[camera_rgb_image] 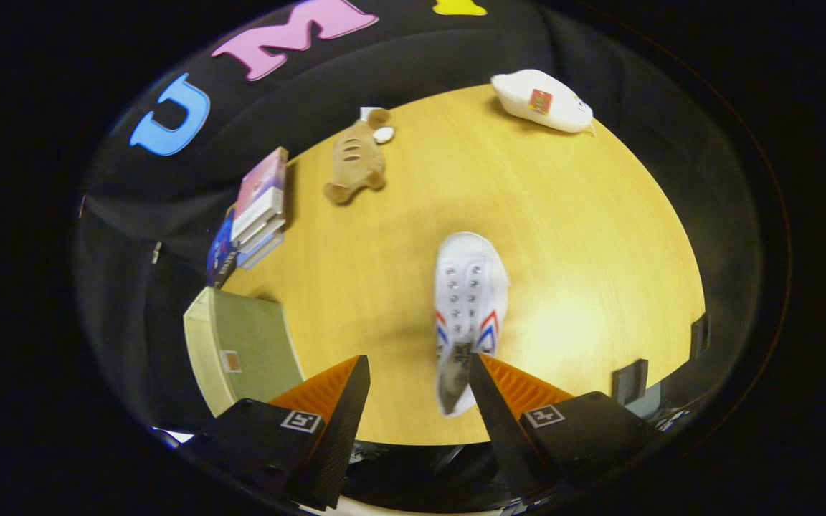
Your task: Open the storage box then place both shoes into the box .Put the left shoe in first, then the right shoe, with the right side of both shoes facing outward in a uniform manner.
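Note:
A white shoe [470, 287] with red and blue stripes lies on the yellow table [585, 236], toe pointing away from me. Its heel end reaches back beside the inner face of my right finger [488, 387]. My gripper [416, 358] hovers above the table's near edge, open wide, with the left finger [345, 390] well clear of the shoe. The second white shoe [542, 100] rests at the far right rim of the table, with a red label showing. The storage box [248, 347], green on top with cream sides, stands just beyond my left finger, its top shut.
A brown plush toy [357, 158] lies at the far side of the table. A stack of books [255, 208] sits on the left edge beyond the box. Two black clamps [629, 380] grip the table's near right rim.

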